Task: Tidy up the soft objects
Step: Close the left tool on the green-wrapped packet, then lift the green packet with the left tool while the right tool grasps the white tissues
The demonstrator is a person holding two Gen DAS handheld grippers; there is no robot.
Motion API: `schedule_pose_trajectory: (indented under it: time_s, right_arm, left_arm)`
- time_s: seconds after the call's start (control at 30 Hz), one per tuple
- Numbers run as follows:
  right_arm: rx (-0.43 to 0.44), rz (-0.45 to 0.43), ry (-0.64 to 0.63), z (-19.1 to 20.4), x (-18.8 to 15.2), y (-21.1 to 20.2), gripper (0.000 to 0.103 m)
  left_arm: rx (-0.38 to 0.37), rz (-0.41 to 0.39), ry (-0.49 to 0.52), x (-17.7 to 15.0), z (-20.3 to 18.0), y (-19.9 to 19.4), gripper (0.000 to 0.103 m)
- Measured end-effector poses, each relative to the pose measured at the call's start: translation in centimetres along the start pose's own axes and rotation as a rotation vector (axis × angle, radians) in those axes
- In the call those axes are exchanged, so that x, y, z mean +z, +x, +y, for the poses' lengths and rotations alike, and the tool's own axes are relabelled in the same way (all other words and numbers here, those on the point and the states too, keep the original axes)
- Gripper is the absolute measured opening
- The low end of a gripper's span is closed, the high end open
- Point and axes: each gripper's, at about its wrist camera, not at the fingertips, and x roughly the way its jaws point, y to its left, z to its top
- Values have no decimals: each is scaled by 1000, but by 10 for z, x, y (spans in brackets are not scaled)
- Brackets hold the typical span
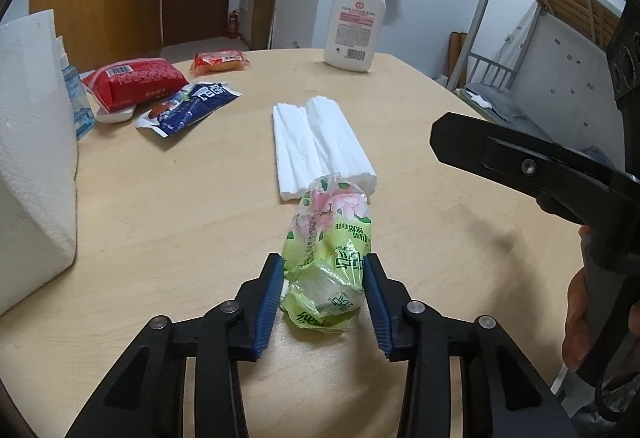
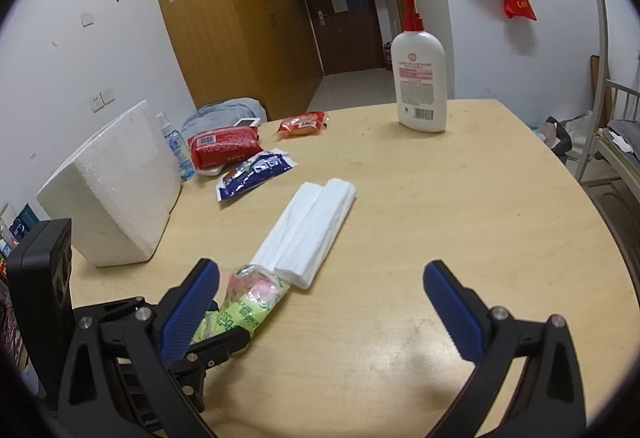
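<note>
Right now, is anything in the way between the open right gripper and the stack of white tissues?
Nothing visible blocks it. The right gripper is open over bare round wooden table, and the stack of white folded tissues lies just ahead. The crumpled green flowery plastic wrapper, held by the left gripper, touches its near end, off left.

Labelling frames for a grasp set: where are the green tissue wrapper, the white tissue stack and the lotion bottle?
green tissue wrapper [image 1: 328, 258], left wrist view, printed middle.
white tissue stack [image 1: 316, 142], left wrist view, top face.
lotion bottle [image 2: 419, 86], right wrist view, label.
</note>
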Motion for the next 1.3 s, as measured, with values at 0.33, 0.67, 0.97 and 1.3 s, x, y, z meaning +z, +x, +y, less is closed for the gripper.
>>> schedule_pose_trajectory:
  time_s: [0.33, 0.67, 0.97, 1.3]
  right_arm:
    - [0, 34, -12, 7, 3, 10, 103]
    - [15, 65, -15, 20, 12, 25, 103]
    - [-21, 130, -8, 33, 21, 53, 103]
    - [-77, 208, 0, 32, 28, 86, 103]
  left_arm:
    - [0, -20, 2, -2, 2, -6, 25]
    - [15, -63, -13, -3, 20, -31, 25]
    - [39, -82, -64, -1, 46, -41, 25]
    - [32, -80, -125, -1, 71, -42, 25]
